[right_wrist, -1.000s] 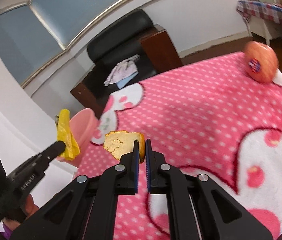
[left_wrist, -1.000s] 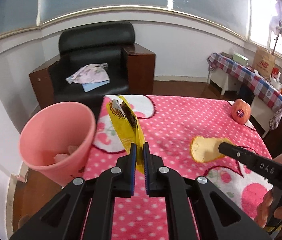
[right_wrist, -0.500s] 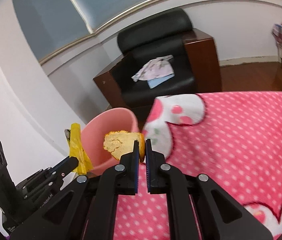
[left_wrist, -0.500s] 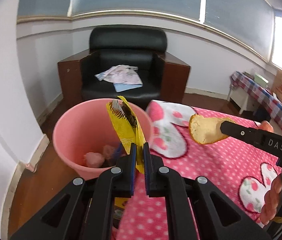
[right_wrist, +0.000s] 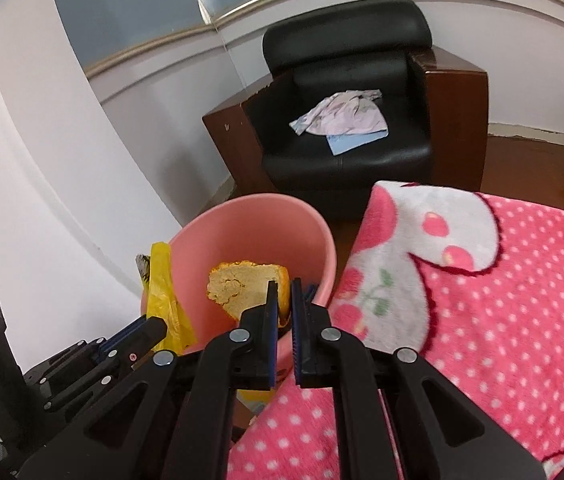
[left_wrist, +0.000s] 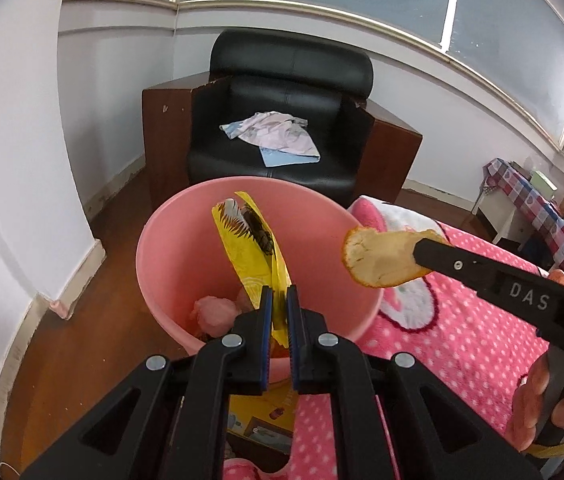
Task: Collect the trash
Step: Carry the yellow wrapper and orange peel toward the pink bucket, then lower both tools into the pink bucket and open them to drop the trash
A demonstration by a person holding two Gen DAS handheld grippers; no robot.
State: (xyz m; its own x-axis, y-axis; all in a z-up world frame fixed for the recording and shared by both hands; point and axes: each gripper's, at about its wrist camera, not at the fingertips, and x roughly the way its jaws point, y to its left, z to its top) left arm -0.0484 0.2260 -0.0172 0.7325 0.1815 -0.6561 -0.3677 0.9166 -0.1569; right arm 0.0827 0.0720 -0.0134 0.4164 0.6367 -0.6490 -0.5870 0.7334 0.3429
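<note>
Yellow wrapper [left_wrist: 256, 258] clamped between the blue pads of the left tongs [left_wrist: 276, 308], standing up from the grip, its torn top end printed dark and white; it hangs over the open mouth of the pink bin [left_wrist: 154, 240]. Orange peel [right_wrist: 242, 286] (pale pith side toward the right wrist camera) clamped in the right tongs [right_wrist: 283, 300], held above the bin's rim on the side nearest the pink blanket [right_wrist: 501, 300]. In the left wrist view the same peel [left_wrist: 381, 260] sticks out past the black finger of the right tongs [left_wrist: 425, 254], a hand [left_wrist: 541, 412] gripping the handle at the lower right. Bin bottom holds some pink crumpled scraps [left_wrist: 214, 312]. The bin stands on a wooden floor [left_wrist: 62, 328] just beside the polka-dot blanket's edge. Behind it, a black leather armchair [left_wrist: 289, 92] with wooden sides, pale cloths [left_wrist: 274, 138] lying on its seat. Far right, a small table with a checked cover [left_wrist: 529, 196] against the wall.
</note>
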